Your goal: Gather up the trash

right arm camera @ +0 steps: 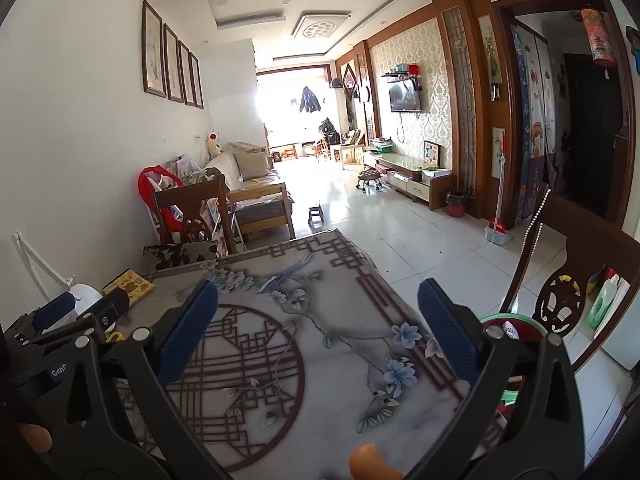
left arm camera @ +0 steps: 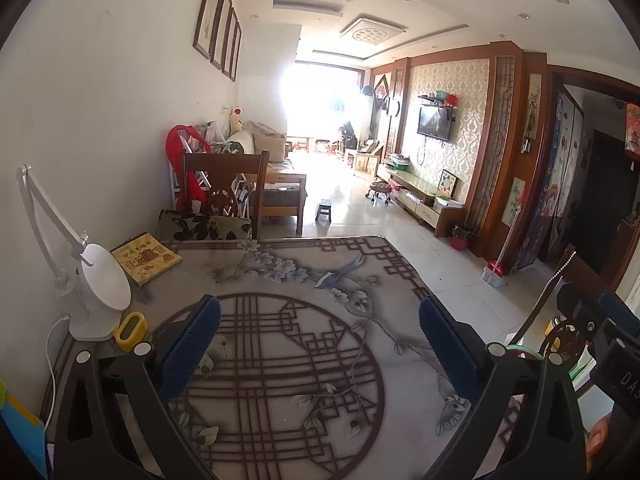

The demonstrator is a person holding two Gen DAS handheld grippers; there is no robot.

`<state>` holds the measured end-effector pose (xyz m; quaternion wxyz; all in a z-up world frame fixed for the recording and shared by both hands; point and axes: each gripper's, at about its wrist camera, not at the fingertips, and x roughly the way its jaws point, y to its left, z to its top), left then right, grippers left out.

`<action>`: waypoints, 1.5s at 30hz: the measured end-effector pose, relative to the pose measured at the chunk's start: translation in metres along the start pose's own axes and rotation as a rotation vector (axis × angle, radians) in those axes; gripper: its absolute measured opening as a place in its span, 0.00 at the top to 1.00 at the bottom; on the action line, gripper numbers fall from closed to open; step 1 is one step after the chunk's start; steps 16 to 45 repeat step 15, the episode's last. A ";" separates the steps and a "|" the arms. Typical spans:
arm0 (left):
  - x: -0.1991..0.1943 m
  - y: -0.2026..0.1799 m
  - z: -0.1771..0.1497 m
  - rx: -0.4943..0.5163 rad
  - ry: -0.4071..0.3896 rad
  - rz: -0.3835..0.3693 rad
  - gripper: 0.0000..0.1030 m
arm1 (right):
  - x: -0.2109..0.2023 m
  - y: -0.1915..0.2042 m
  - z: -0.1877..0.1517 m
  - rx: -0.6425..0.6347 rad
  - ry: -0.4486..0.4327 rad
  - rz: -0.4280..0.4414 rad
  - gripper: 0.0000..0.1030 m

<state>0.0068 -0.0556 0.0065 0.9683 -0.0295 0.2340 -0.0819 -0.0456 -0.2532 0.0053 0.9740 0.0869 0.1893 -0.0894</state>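
Over the near end of the patterned tablecloth [left arm camera: 304,360] both tools hover with nothing between their blue pads: the left gripper [left arm camera: 320,344] has its fingers spread wide, and so does the right gripper [right arm camera: 320,328]. No loose trash can be made out on the cloth between them. Just off the table's right edge, behind the right gripper's finger, sits a green-rimmed bin [right arm camera: 516,322] with something pale inside; that looks like where the trash goes. Further up the table's left side stand a small yellow object [left arm camera: 130,330], a white desk lamp [left arm camera: 100,292] and a yellow picture book [left arm camera: 146,258], none of which read as trash. Beyond the table's far edge a wooden chair [left arm camera: 224,192] carries a floral cushion [left arm camera: 200,226], then the tiled floor runs to a sofa [right arm camera: 256,188].

To do this step well, I judge the grippers should scan the table edges and floor first, keep the fingers wide, and approach any scrap low and square.
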 end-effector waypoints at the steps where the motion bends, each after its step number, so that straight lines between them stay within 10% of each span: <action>1: 0.001 0.000 0.000 0.000 0.003 0.002 0.08 | 0.001 0.000 -0.001 0.000 0.002 0.002 0.04; 8: 0.031 0.015 -0.015 -0.018 0.093 0.016 0.08 | 0.028 0.004 -0.012 -0.011 0.058 0.020 0.04; 15: 0.138 0.091 -0.113 0.023 0.407 0.239 0.08 | 0.123 0.002 -0.082 -0.102 0.321 0.004 0.04; 45: 0.138 0.091 -0.113 0.023 0.407 0.239 0.08 | 0.123 0.002 -0.082 -0.102 0.321 0.004 0.04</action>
